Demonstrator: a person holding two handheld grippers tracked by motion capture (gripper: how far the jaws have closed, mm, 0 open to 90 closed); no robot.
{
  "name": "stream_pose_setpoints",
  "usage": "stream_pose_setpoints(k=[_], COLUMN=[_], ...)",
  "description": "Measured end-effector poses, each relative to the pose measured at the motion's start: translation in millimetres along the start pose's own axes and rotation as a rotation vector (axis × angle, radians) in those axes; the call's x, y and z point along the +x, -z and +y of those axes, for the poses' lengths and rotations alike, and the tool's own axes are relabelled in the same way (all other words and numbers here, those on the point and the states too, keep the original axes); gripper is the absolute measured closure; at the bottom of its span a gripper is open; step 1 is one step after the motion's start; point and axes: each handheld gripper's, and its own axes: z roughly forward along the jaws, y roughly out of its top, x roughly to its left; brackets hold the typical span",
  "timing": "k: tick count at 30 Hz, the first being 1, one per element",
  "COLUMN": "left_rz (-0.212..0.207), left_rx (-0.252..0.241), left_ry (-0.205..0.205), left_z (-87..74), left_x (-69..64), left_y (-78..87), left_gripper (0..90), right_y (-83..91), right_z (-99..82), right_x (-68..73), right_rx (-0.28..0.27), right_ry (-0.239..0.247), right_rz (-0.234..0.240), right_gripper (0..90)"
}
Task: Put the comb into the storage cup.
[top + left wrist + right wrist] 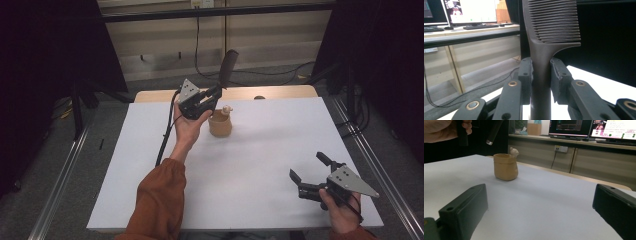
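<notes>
Resting near the front edge, the right gripper (311, 174) waits with jaws spread and empty. Farther away, the left gripper (212, 96) clamps the black comb (227, 67) upright above the brown cup (220, 123); lowering it inside seems left.

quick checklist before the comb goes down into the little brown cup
1. Grip: left gripper pads clamp the comb handle on both sides: ok.
2. Comb attitude: teeth end up, handle end down: ok.
3. Alignment: handle end hangs up and to the left of the cup in the right gripper view, not over its mouth: not ok.
4. Cup upright on the white table: ok.
5. Cup's inside free: cannot tell.
6. Right gripper open, well away from the cup: ok.
</notes>
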Motion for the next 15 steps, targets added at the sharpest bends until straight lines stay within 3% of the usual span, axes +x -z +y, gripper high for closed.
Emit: stream_pose_setpoints(k=[6, 15], left_rz=[-0.006, -0.01], left_rx=[0.028, 0.043], left_ry=[-0.012, 0.013], left_z=[-6.1, -17.3], left_x=[3.0, 10.3], left_y=[-8.3, -17.0], left_gripper=[72.8, 72.8], right_y=[0.6, 1.0], right_z=[0.1, 0.0], right_x=[0.2, 0.0], right_rx=[-0.001, -0.002], right_ry=[-0.001, 0.0], right_rz=[0.003, 0.002], right_gripper=[0.0, 0.0])
